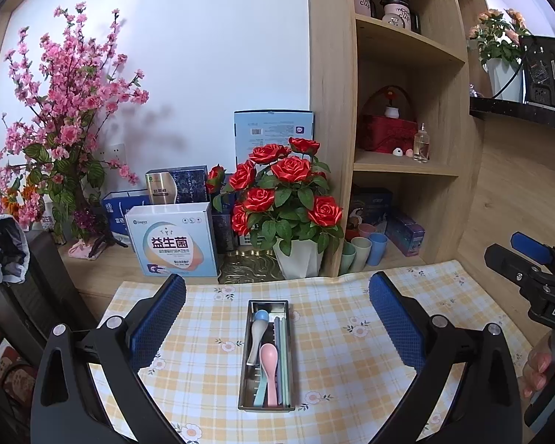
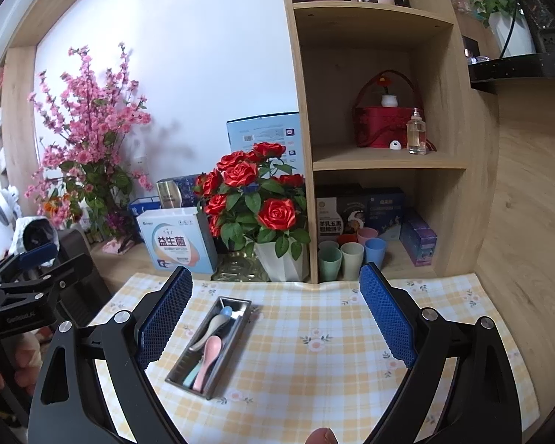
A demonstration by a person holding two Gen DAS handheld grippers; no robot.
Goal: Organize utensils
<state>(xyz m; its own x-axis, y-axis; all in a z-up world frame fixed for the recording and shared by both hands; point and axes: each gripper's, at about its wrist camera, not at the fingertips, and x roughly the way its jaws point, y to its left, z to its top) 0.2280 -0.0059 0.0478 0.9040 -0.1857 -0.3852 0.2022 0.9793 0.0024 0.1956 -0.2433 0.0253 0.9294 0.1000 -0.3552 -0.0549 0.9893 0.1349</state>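
The narrow rectangular stainless-steel tray sits on the yellow-checked flowered tablecloth, toward the middle of the table, and all the utensils in view lie inside it. None shows loose on the cloth. That fits either a finished sort or a tray waiting to be emptied and rearranged, and the pictures do not settle which.

Inside the tray, a grey spoon with a pale blue tip lies at the far end. A pink spoon overlaps it nearer the camera, with a teal handle beside it. Along the right wall run slim pale green and blue sticks, probably chopsticks, though they are too thin to be sure.

The spoons look like light, stiff plastic or wheat-straw pieces, smooth and likely a bit slippery against each other. The best hold would be across the handle at mid-length, where it is narrow and clear of its neighbours (the bowls are rounded and would probably squirt out of a pinch). The sticks lie tight to the tray wall, so a fingertip may struggle to get beside them. The tray itself seems thin and light, and it could slide on the cloth if nudged.

The left gripper hangs above the tray with its blue padded fingers spread wide, holding nothing. The right gripper is likewise spread and empty, with the tray lying toward its left finger.
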